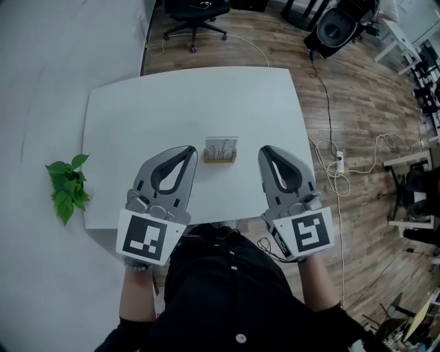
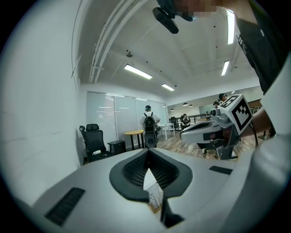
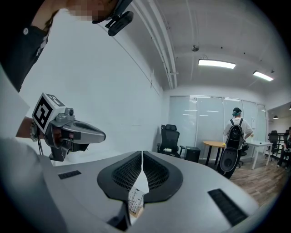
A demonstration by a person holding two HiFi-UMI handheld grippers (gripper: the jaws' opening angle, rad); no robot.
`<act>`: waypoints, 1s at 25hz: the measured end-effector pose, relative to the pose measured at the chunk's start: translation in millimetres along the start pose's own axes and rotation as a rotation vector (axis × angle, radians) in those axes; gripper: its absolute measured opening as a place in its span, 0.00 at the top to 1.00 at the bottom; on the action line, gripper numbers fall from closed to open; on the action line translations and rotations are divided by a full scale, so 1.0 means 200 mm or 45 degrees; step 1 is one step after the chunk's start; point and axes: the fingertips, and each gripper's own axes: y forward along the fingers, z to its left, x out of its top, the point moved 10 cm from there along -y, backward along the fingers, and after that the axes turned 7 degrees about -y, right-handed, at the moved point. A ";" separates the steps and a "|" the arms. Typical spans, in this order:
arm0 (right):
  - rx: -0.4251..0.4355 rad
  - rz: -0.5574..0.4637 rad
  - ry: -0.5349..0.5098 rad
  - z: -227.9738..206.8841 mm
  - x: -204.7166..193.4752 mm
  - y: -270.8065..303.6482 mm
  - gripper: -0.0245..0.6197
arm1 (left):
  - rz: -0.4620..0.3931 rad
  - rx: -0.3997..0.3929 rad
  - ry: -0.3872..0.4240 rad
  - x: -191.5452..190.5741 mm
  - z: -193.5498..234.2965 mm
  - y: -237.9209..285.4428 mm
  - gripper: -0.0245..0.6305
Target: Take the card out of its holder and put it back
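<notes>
Head view: left gripper (image 1: 190,151) and right gripper (image 1: 265,152) are held over the near edge of the table (image 1: 172,103), each with its jaws closed together and nothing clamped. Between them, untouched, the card (image 1: 221,146) is seated upright in its holder (image 1: 220,159), near that edge. An office chair (image 1: 194,14) is seen beyond the far edge.
</notes>
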 end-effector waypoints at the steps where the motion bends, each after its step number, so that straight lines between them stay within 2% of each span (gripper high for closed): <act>1: 0.000 0.000 -0.002 0.00 0.00 0.00 0.89 | 0.000 0.000 0.000 0.00 0.00 0.00 0.94; 25: 0.005 0.034 -0.031 0.03 -0.01 -0.01 0.89 | -0.005 -0.016 -0.001 0.00 0.00 0.00 0.94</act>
